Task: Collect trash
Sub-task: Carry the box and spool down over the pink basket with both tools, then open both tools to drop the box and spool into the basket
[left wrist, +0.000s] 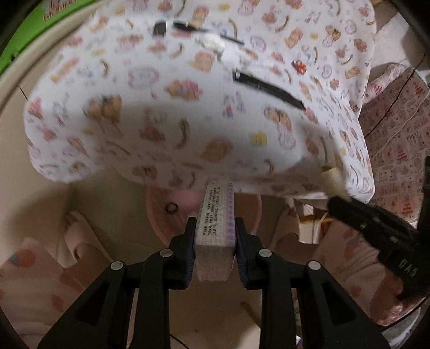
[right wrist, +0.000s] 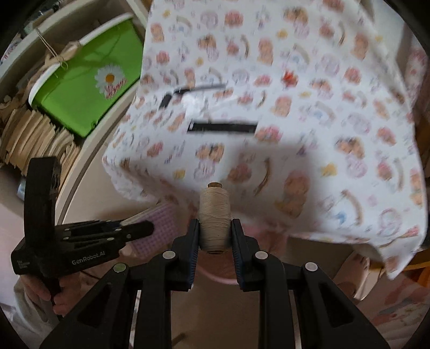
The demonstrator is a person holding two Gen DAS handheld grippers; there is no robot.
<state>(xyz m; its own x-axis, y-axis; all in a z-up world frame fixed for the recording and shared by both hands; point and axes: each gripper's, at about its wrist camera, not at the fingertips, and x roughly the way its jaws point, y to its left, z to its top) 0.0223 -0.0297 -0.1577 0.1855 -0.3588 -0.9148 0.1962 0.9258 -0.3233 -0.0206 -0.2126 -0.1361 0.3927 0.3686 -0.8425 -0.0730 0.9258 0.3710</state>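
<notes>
My left gripper [left wrist: 215, 236] is shut on a pale checked packet with printed text [left wrist: 216, 217], held above a pink round bin [left wrist: 161, 212] below the table edge. My right gripper [right wrist: 215, 233] is shut on a beige thread spool [right wrist: 215, 214], held upright over the same pink bin [right wrist: 220, 273]. The spool also shows in the left wrist view [left wrist: 332, 180], with the right gripper [left wrist: 376, 231] at the right. The left gripper [right wrist: 80, 236] shows at the left of the right wrist view. On the patterned tablecloth [left wrist: 161, 107] lie a black strip [left wrist: 268, 90], a white crumpled scrap [left wrist: 212, 41] and thin black pieces [left wrist: 188, 25].
The tablecloth [right wrist: 295, 107] hangs over the table edge above the bin. A green box with a daisy [right wrist: 91, 86] and stacked brown paper [right wrist: 35, 134] sit on a shelf to the left. Patterned wrapping paper [left wrist: 395, 120] lies to the right.
</notes>
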